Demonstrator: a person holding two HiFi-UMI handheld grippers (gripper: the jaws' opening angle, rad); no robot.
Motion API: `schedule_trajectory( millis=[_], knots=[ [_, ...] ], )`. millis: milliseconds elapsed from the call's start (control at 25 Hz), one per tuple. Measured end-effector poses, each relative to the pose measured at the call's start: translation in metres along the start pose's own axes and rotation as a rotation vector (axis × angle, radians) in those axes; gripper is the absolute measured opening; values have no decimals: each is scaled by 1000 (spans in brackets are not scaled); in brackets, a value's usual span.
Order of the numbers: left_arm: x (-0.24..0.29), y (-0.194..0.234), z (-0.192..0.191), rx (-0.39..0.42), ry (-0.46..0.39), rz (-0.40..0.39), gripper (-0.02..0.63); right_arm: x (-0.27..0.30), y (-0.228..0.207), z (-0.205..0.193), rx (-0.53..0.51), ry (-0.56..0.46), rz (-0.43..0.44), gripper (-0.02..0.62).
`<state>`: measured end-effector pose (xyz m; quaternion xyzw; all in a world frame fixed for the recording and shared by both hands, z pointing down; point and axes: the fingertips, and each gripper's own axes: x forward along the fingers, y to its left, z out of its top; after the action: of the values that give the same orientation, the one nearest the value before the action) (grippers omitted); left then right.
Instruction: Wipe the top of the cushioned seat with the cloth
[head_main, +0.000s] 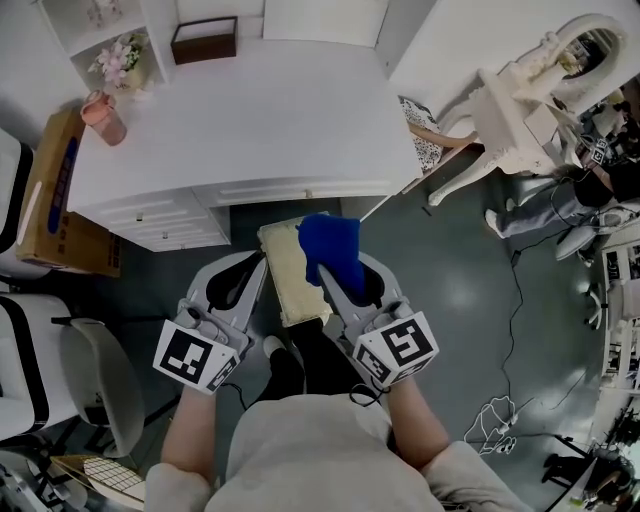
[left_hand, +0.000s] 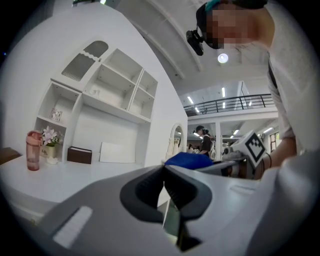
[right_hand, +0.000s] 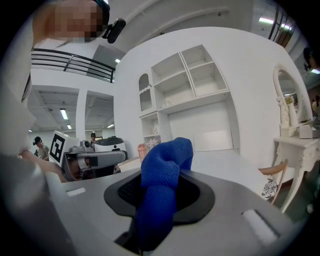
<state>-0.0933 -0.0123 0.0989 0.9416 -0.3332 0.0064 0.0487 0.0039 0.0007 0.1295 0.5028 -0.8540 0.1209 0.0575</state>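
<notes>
The cushioned seat (head_main: 283, 276) is a pale beige rectangle on the floor in front of the white desk, partly tucked between my two grippers. My right gripper (head_main: 325, 272) is shut on a blue cloth (head_main: 331, 250), which bunches up above the seat's right part. In the right gripper view the cloth (right_hand: 161, 185) fills the jaws and hides the fingertips of the right gripper (right_hand: 159, 176). My left gripper (head_main: 260, 264) sits at the seat's left edge; in its own view the left gripper (left_hand: 164, 169) has its tips together with nothing held. The cloth (left_hand: 189, 160) shows there at right.
A white desk (head_main: 250, 120) with drawers lies ahead, carrying a pink bottle (head_main: 104, 118), flowers (head_main: 120, 60) and a brown box (head_main: 204, 40). A cardboard box (head_main: 55, 190) and a grey chair (head_main: 95, 380) stand left. A white ornate vanity (head_main: 520, 110) and floor cables (head_main: 500, 420) are right.
</notes>
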Motion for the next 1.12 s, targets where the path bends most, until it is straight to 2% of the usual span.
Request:
schedule_trajectory(
  millis=[600,880,1120],
  knots=[
    [46,56,-54,-59,47,66,0,90,-48,-65,47,140,56,138],
    [63,76,-88,-84,60,83,0,126,-69,-118,94,231,72,140],
    [71,93,-140,-142,123,105,0,159,-84,-174,119,307,89,140]
  ],
)
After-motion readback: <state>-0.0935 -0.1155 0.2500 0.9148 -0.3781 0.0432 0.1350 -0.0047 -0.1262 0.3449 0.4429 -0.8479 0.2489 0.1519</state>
